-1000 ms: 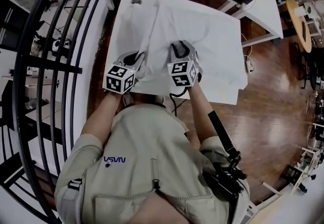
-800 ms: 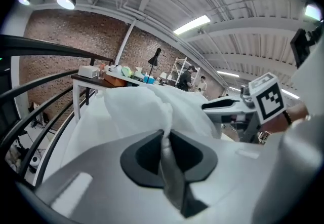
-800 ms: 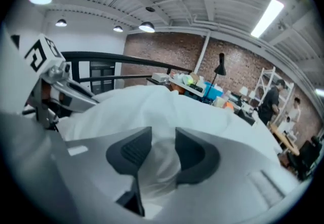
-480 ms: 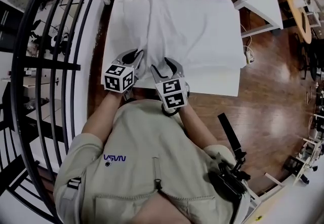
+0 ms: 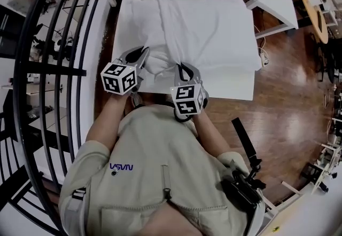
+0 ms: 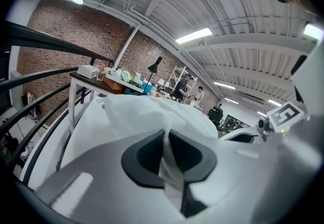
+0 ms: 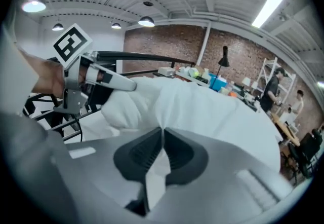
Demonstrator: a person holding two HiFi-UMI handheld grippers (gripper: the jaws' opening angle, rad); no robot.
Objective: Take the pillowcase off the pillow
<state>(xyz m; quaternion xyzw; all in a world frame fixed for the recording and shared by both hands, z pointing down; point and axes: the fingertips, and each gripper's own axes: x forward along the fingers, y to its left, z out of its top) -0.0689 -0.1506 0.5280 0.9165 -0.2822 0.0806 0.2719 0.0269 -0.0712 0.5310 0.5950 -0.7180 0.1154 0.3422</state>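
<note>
Pillowcase [image 5: 214, 26] sits pinched in left tongs [image 5: 142, 55] and just-closed right tongs [image 5: 181, 68].

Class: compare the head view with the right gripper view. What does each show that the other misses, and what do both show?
Head view only: the wooden floor and the person's jacket. Right gripper view only: the right gripper seen from behind its jaws, which have just closed and now pinch the pillowcase, plus a ceiling lamp. Both: the left gripper and the white pillowcase.
</note>
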